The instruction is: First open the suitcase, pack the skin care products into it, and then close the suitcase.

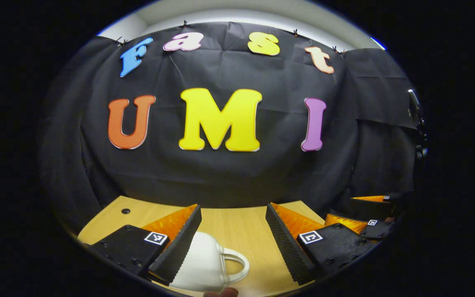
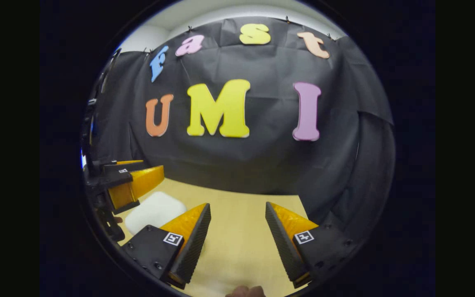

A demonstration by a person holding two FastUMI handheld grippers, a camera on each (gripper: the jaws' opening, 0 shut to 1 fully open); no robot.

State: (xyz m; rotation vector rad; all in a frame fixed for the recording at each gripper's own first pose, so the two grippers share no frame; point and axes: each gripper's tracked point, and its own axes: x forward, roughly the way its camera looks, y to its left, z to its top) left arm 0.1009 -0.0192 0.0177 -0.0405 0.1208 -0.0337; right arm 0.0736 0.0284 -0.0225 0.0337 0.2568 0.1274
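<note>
A small white suitcase (image 1: 204, 260) with a looped handle (image 1: 237, 264) lies shut on the wooden table, low in the left gripper view. My left gripper (image 1: 233, 208) stands open above it, its left finger partly covering the case. In the right gripper view the same white suitcase (image 2: 155, 210) lies at the left, beneath my left gripper (image 2: 153, 167). My right gripper (image 2: 237, 205) is open over bare table, with nothing between its fingers. The right gripper (image 1: 340, 207) also appears at the right edge of the left gripper view, apart from the case.
The light wooden table (image 1: 237, 231) runs back to the black cloth wall. A small dark hole (image 1: 125, 211) marks the table's far left. A person's fingertip (image 2: 245, 291) shows at the bottom edge.
</note>
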